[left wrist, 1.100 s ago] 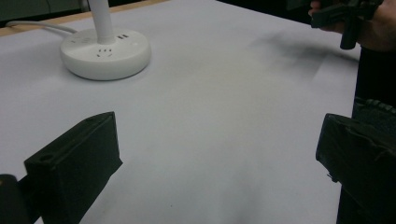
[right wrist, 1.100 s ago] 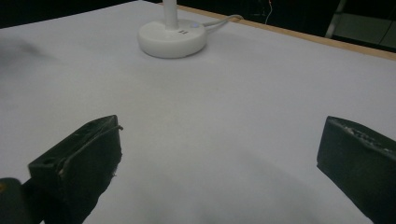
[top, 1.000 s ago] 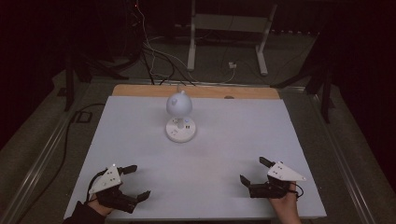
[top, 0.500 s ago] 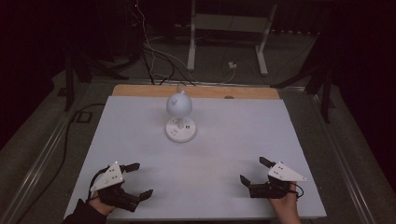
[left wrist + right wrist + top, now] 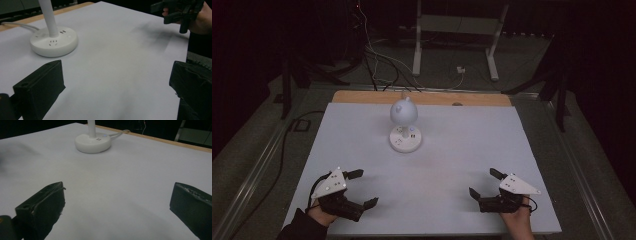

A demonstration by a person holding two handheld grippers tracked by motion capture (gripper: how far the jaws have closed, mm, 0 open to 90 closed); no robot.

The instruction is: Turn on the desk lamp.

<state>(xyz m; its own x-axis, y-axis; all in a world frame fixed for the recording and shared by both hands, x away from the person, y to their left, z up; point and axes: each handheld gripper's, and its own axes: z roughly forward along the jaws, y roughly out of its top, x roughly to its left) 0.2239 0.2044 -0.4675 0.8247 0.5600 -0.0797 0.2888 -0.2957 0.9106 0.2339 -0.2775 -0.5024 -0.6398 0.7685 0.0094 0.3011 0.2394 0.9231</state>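
Since earlier frame almost nothing moved; both grippers stay low near front edge. Counter [image 5: 452,150] white. Lamp [image 5: 404,125] upright at far centre, well apart from grippers. Left gripper [image 5: 362,189] jaws spread, empty. Right gripper [image 5: 482,182] jaws spread, empty.

From up high on my side, the fixed camera looks forward and down over the whole white-topped table [image 5: 452,150], the small white round-based desk lamp [image 5: 404,129] out at twelve o'clock. My left gripper's camera sits low near the tabletop, facing the lamp's base [image 5: 53,43] at eleven o'clock. My right one, just as low, sees that same base [image 5: 93,142] at eleven too.
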